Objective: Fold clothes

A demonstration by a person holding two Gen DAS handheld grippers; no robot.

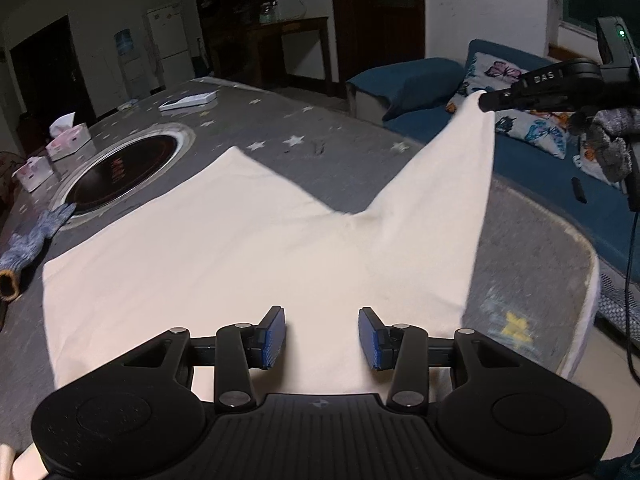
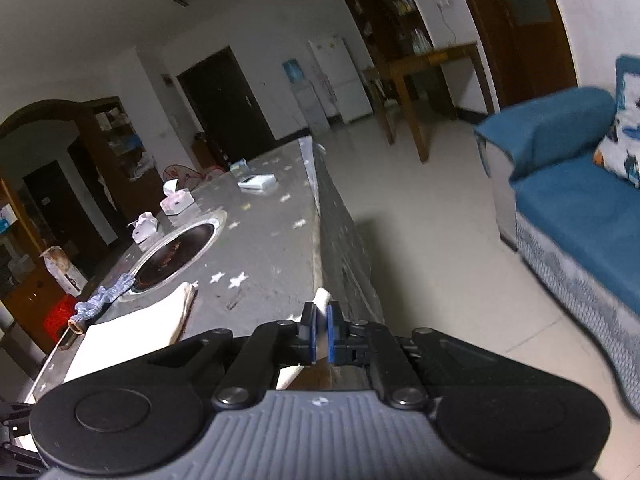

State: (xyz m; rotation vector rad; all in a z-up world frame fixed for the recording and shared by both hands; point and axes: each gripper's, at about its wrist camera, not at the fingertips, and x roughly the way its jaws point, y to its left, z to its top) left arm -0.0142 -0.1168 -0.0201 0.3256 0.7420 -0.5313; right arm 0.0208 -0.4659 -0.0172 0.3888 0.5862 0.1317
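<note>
A cream cloth [image 1: 224,256], soft and matte like plain cotton, lies spread on the grey star-printed cover of the bench [image 1: 304,148]. Most of it sits flat just beyond and beneath the left gripper [image 1: 322,338], whose blue ribbed pads stand wide apart with nothing between them, hovering over the near edge of the fabric. The flat part is roughly rectangular, with one corner pointing away from that gripper toward the round dark glass hob [image 1: 120,172] set into the bench.

On the far right of the left gripper, one corner of the cloth rises off the bench in a long taut triangle, its long axis running up and to the right. At its tip the right gripper [image 1: 486,102] pinches it. From the right wrist camera, the right gripper [image 2: 320,334] has its blue pads closed almost together on a thin white strip of the cloth [image 2: 322,296], which pokes out just past the fingertips.

A knitted blue-grey glove [image 1: 32,240] lies limp on the bench to the left of the left gripper, beside the hob. Further off sit pink tissue boxes [image 1: 68,140]. Beyond the raised corner stands a blue sofa [image 1: 540,176] with butterfly-print cushions.
</note>
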